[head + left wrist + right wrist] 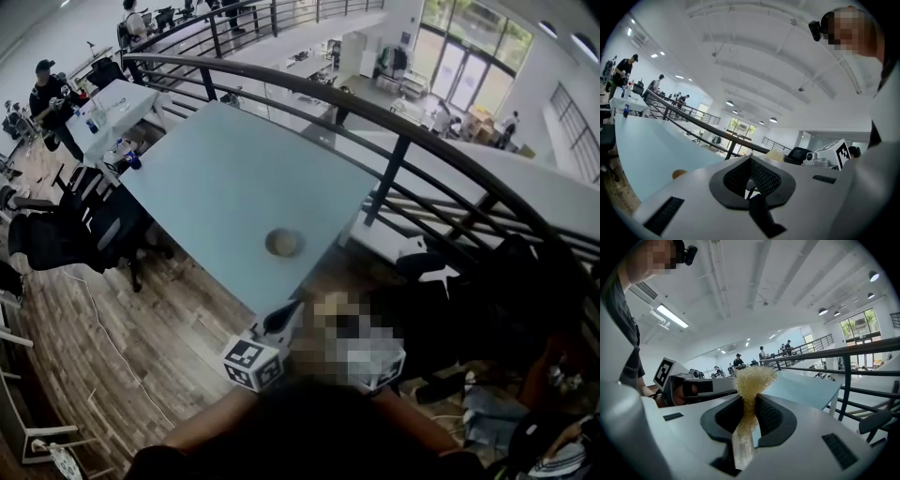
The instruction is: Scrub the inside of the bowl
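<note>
My right gripper (749,404) had its jaws clenched on a scrubber (755,378). The tuft stood out past the tips, I judged so that it could reach inside the bowl (283,243). The bowl sat on the bench (216,169), whose near edge ran just beside it. Both grippers were well short of the bowl, nearer me. My left gripper (750,161) had its jaws pressed together on nothing, spare for steadying the bowl. The bowl looked empty, though it was too small to be sure.

The bowl (283,243) sits on the table (225,169) near its front corner (railing (394,127) behind and right).
</note>
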A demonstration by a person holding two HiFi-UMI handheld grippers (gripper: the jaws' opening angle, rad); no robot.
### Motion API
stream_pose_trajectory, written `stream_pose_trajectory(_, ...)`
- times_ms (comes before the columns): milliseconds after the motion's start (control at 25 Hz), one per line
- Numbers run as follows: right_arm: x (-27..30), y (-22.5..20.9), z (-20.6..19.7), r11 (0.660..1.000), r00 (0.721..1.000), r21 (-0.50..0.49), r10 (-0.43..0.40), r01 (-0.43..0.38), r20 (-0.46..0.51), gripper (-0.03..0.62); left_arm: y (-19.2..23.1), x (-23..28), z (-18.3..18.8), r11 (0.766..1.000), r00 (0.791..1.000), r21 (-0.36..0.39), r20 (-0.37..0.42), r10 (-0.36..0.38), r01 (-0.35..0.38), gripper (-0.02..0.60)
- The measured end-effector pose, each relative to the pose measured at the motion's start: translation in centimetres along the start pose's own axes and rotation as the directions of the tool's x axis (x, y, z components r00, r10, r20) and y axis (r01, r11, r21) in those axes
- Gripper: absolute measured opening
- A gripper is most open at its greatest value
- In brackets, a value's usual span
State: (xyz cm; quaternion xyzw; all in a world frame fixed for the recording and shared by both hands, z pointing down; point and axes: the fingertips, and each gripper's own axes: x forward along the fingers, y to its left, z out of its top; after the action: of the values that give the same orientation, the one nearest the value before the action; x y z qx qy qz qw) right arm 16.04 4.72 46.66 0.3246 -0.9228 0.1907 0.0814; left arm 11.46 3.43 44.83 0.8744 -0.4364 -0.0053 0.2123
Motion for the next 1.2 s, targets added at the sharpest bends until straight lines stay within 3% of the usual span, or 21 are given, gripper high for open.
stream_pose_trajectory(360, 7.1, -2.3, 2.4, 0.998, 0.999, 0.029, -0.053, 0.052, 0.01, 0.08, 6.9, 3.0, 3.0, 0.998, 0.998, 0.0, -0.037, -0.057, 0.057, -0.003)
stream_pose_trajectory(640, 13.5, -2.4, 5.3, 0.995, 0.995, 0.042, -0.09, 0.088, 0.041, 0.08, 12.9, 3.4, 5.4, 0.993, 0.991, -0.053, -0.069, -0.111, 0.108, -0.003)
stream_pose_trajectory(880, 18.6, -2.3, 6.6, 0.992, 0.993, 0.052, -0.118, 0.117, 0.023, 0.08, 17.3, 3.4, 7.5, 0.99, 0.986, -0.005, -0.089, -0.141, 0.141, -0.003)
stream_pose_trajectory(1200, 24.0, -1.3, 7.6, 0.99, 0.991, 0.051, -0.134, 0.133, 0.019, 0.08, 22.1, 2.9, 9.0, 0.984, 0.978, -0.025, -0.107, -0.18, 0.178, -0.003)
